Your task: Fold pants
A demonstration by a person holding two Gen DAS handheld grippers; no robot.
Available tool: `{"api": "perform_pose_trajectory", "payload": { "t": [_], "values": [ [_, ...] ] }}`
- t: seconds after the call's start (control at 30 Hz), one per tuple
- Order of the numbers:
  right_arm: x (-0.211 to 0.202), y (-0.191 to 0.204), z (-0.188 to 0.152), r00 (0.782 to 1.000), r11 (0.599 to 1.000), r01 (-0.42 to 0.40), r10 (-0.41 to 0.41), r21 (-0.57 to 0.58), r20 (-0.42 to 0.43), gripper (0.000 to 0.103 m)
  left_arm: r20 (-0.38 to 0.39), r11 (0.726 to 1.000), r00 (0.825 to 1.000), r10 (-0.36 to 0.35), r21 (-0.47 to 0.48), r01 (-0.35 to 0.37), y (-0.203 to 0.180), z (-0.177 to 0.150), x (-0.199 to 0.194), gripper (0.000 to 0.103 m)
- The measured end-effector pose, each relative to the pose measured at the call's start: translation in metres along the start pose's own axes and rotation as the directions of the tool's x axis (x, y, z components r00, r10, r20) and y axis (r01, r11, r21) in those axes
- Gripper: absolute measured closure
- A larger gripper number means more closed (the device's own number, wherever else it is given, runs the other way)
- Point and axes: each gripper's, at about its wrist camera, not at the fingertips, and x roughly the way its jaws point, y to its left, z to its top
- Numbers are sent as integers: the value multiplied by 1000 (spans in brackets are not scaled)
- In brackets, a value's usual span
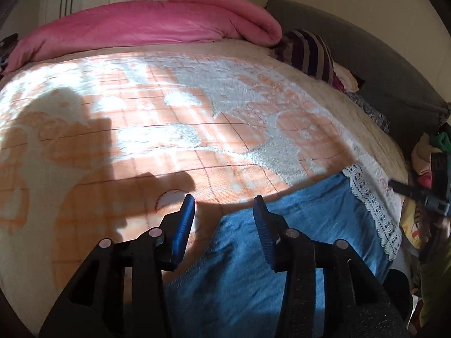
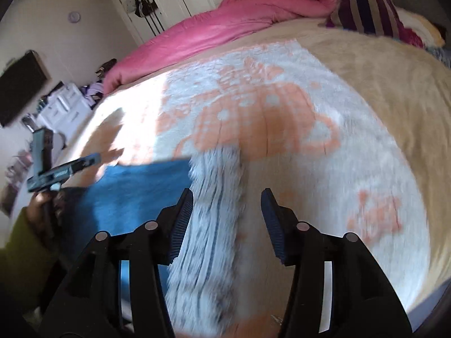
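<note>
the blue pants (image 1: 282, 242) lie flat on the bed (image 1: 169, 118), just below the left gripper (image 1: 224, 211), running toward the lace hem. both it and the right gripper (image 2: 227, 205) are part open, holding nothing.

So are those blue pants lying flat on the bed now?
Lying flat: the blue pants rest on the blanket, lace hem outspread. How many folds, cannot tell.

A pink duvet (image 1: 146, 25) lies bunched along the far edge of the peach-and-white patterned blanket (image 1: 174, 107), with a purple striped pillow (image 1: 307, 53) beside a grey headboard (image 1: 375, 67).
</note>
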Motion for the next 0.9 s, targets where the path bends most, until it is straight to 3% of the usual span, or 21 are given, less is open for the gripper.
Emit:
{"api": "perform_pose_trajectory", "payload": {
  "t": [0.13,0.33,0.47,0.5,0.67,0.8,0.9],
  "values": [
    [-5,-1,-37,997,998,-22,26,52,-71,60,-4,1000,1000,9,-3,-9,-9,-21,-27,56],
    [-1,2,-65,995,998,-7,14,69,-102,60,-10,1000,1000,7,5,-7,-39,-72,-59,55],
    [6,13,-75,992,999,21,-17,30,-124,64,-50,988,990,135,82,-131,-53,-106,-57,55],
    [6,16,-76,992,1000,27,-26,11,-126,71,-68,983,983,170,87,-164,-52,-111,-52,55],
    [5,18,-84,993,1000,8,-7,9,-115,80,-101,962,959,264,104,-254,-44,-124,-36,51],
    [-5,26,-86,994,998,44,-48,-49,-96,92,-97,964,961,258,85,-250,-39,-124,-38,50],
    [-15,24,-86,993,995,69,-75,-76,-89,92,-92,966,963,254,71,-248,-34,-124,-41,49]
  ]
}}
